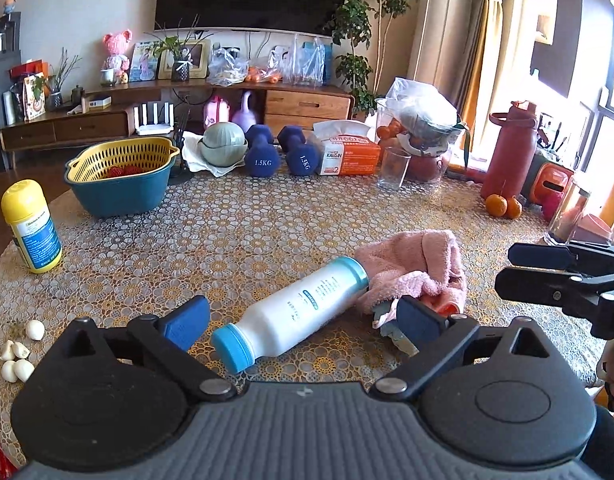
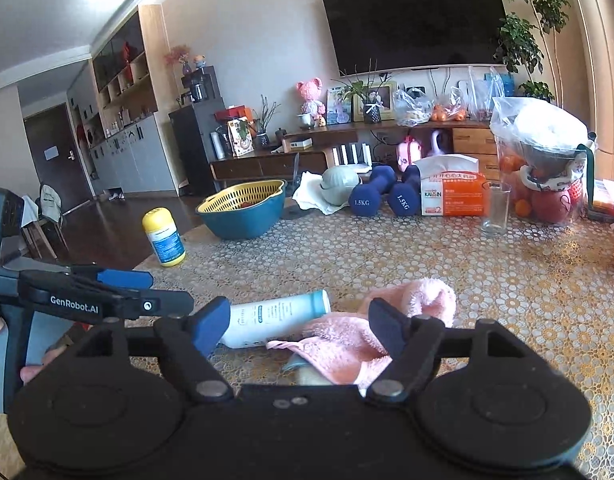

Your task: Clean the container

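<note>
A white bottle (image 1: 295,312) with a blue cap lies on its side on the patterned tablecloth. My left gripper (image 1: 303,314) is open, one finger on each side of the bottle and neither touching it. Against the bottle's base lies a crumpled pink towel (image 1: 415,268), covering a small object I cannot make out. My right gripper (image 2: 299,328) is open just over the near part of the towel (image 2: 347,344), with the bottle (image 2: 275,316) to its left. The right gripper (image 1: 507,270) shows at the right edge of the left wrist view. The left gripper (image 2: 171,290) shows at the left of the right wrist view.
A yellow-capped bottle (image 1: 31,228) stands at the left edge, with garlic cloves (image 1: 19,356) near it. Along the back are a teal bowl with a yellow colander (image 1: 123,176), dumbbells (image 1: 263,152), a tissue pack (image 1: 347,152), a glass (image 1: 393,168) and a red flask (image 1: 511,148).
</note>
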{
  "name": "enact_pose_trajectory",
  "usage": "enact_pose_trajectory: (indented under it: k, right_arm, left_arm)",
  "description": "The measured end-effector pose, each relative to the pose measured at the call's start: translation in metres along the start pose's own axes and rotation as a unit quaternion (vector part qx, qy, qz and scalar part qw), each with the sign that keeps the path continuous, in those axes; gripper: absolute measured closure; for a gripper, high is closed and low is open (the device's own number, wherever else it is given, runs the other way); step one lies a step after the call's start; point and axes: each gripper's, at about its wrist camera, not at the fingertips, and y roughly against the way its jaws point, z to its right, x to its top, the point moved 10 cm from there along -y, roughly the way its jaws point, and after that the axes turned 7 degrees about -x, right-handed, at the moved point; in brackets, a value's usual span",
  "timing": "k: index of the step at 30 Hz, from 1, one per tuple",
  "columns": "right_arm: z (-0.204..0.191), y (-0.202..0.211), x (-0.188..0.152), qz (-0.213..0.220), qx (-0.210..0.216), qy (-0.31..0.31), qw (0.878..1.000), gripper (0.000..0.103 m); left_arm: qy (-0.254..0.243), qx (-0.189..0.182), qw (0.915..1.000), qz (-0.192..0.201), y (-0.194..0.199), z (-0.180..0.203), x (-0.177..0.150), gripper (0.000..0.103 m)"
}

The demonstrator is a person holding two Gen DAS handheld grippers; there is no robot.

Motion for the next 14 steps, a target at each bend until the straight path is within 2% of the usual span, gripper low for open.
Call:
enact_pose_trajectory:
  k: [4, 14]
  right_arm:
    - [0.001, 0.008, 0.000, 0.004, 0.001, -0.009, 1.000, 0.026]
    - [0.004, 0.015, -0.002, 0.008, -0.005, -0.017, 1.000, 0.025]
  left_arm:
    - [-0.001, -0.011, 0.9999, -0.002, 0.002, 0.011, -0.006, 0.003]
    - [-0.011, -0.004, 0.9999, -0.001, 0.008, 0.018, -0.012, 0.003]
